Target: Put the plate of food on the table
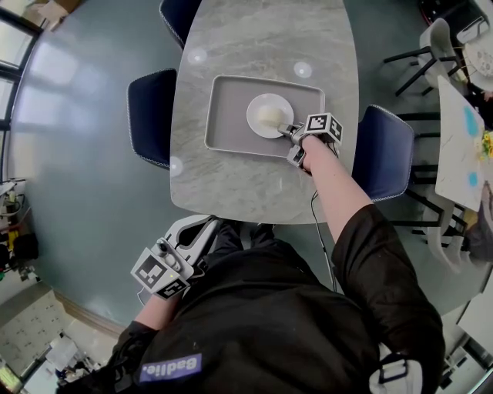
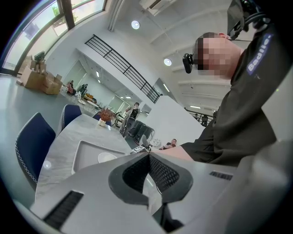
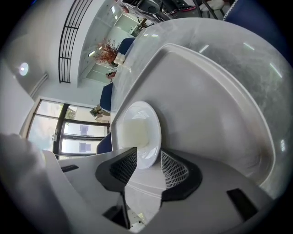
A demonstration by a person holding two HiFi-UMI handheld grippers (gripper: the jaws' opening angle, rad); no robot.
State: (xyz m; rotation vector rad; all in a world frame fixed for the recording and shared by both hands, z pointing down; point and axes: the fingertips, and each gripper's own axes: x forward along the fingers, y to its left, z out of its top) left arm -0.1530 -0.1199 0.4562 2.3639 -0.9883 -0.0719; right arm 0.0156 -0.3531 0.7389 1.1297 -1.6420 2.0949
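A white plate with a pale lump of food rests in a grey tray on the marble table. My right gripper reaches to the plate's near right edge. In the right gripper view its jaws stand open around the rim of the plate, with a gap on both sides of the rim. My left gripper hangs low beside the person's left leg, off the table. Its jaws are shut with nothing between them.
Dark blue chairs stand at the table's left, right and far end. A second white table with colourful items is at the far right. The table's front edge lies close to the person's body.
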